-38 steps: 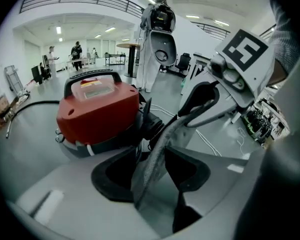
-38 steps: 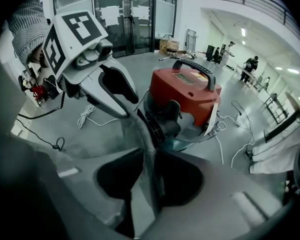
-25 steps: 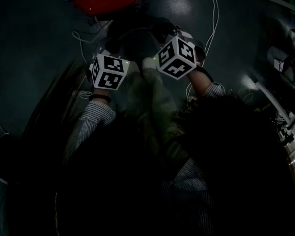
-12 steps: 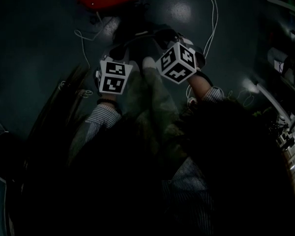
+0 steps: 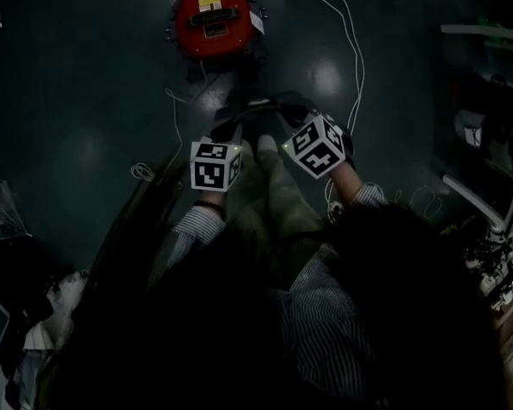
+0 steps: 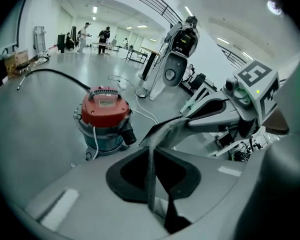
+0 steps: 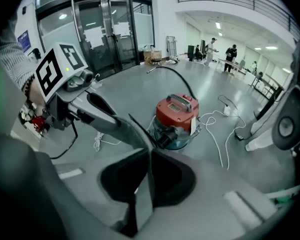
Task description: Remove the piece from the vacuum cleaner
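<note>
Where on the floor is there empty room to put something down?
Bare floor lies left of the red vacuum cleaner. It's crowded on its right with white cables, and by the clutter at the far right.

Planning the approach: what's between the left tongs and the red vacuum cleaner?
Mostly bare floor, crossed by a thin white cable near the vacuum cleaner; the head view shows it.

Red vacuum cleaner (image 5: 212, 20) upright; piece (image 6: 151, 176) aloft
</note>
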The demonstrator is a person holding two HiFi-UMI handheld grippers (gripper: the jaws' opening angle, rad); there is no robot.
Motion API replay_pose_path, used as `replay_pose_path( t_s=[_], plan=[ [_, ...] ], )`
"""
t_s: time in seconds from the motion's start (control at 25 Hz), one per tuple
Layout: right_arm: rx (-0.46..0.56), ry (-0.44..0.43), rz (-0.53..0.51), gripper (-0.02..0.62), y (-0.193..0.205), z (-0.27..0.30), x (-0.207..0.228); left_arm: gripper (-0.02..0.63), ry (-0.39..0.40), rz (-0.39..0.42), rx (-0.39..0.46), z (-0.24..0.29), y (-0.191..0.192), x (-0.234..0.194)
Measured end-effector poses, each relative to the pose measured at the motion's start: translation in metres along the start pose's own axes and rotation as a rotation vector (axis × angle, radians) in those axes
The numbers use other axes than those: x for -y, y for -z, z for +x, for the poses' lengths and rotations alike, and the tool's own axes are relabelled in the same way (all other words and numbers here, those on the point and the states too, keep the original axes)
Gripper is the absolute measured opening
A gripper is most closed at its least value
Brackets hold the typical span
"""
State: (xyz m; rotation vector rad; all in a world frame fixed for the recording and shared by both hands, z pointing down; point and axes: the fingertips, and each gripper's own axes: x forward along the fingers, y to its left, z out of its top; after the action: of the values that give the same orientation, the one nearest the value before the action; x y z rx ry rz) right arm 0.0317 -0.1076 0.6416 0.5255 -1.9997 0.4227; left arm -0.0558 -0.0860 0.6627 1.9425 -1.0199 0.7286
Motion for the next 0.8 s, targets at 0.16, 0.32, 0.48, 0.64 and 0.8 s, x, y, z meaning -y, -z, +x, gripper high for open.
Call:
replay_pose_path(
  t_s=[0.16,0.32,0.48,0.64,0.8],
  plan=[
    [0.043,0.03,0.0,0.026,-0.032,-0.076,-0.014,0.029,0.029,-0.024,0.039,-0.067,-0.036,0.035],
    [0.113,0.045,0.02,0.026,-0.058,-0.141,-0.03,0.029,0.034,-0.006,0.073,-0.128,-0.062,0.069],
    [0.22,0.034,0.117,0.026,-0.086,-0.192,-0.038,0.029,0.027,0.045,0.131,-0.179,-0.085,0.097],
    [0.311,0.016,0.197,0.026,-0.102,-0.231,-0.04,0.031,0.055,0.021,0.211,-0.217,-0.107,0.116],
    [0.383,0.033,0.232,0.026,-0.118,-0.257,-0.038,0.031,0.071,0.018,0.29,-0.236,-0.131,0.124]
  ],
)
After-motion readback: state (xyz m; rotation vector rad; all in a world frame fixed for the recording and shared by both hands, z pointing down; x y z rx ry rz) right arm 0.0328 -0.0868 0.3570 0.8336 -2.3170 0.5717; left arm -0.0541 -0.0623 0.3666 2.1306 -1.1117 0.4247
